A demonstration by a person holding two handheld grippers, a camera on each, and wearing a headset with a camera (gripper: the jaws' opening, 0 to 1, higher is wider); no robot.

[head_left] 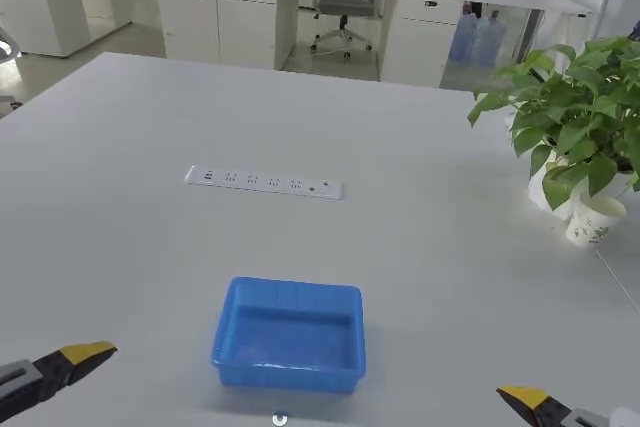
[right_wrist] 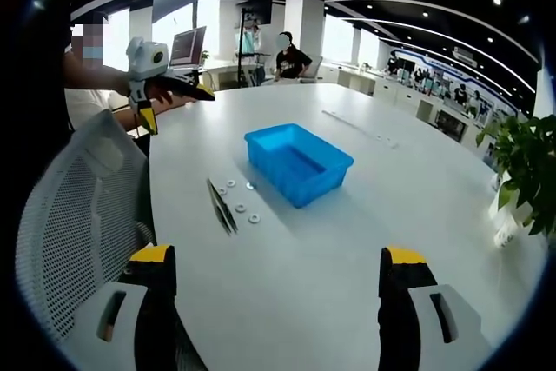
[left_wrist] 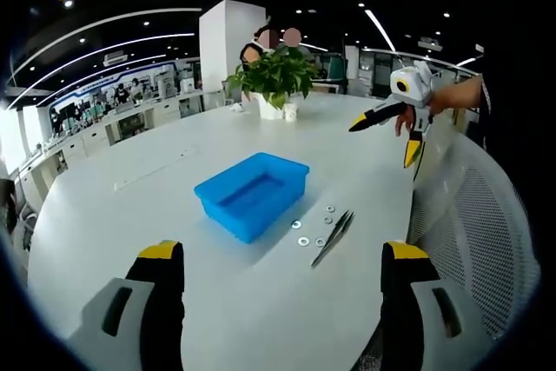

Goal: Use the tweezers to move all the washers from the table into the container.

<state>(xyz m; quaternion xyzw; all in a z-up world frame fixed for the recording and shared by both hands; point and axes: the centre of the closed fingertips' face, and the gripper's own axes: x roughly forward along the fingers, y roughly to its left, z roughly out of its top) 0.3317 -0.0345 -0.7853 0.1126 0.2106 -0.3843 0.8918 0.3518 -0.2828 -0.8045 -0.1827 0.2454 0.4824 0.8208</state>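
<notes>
Washers (left_wrist: pixel 303 241), five by the count in the two gripper views, are seen lying loose on the white bench (left_wrist: pixel 130 180), just beside the blue container (left_wrist: pixel 278 206) on its near side. The tweezers (left_wrist: pixel 332 238) are laid flat right next to them, untouched. In the head view one washer (head_left: pixel 280 419) is caught at the lower edge, below the container's front wall. The left claw (left_wrist: pixel 283 251) is spread wide with nothing gripped, and the right claw (right_wrist: pixel 278 254) is likewise released and empty. Both are held well apart from the work.

The task is judged not to have been started: no washer can be made out in the container. The tweezers must be picked up first, probably across both arms, so that they can be squeezed shut on a thin, flat washer.
</notes>
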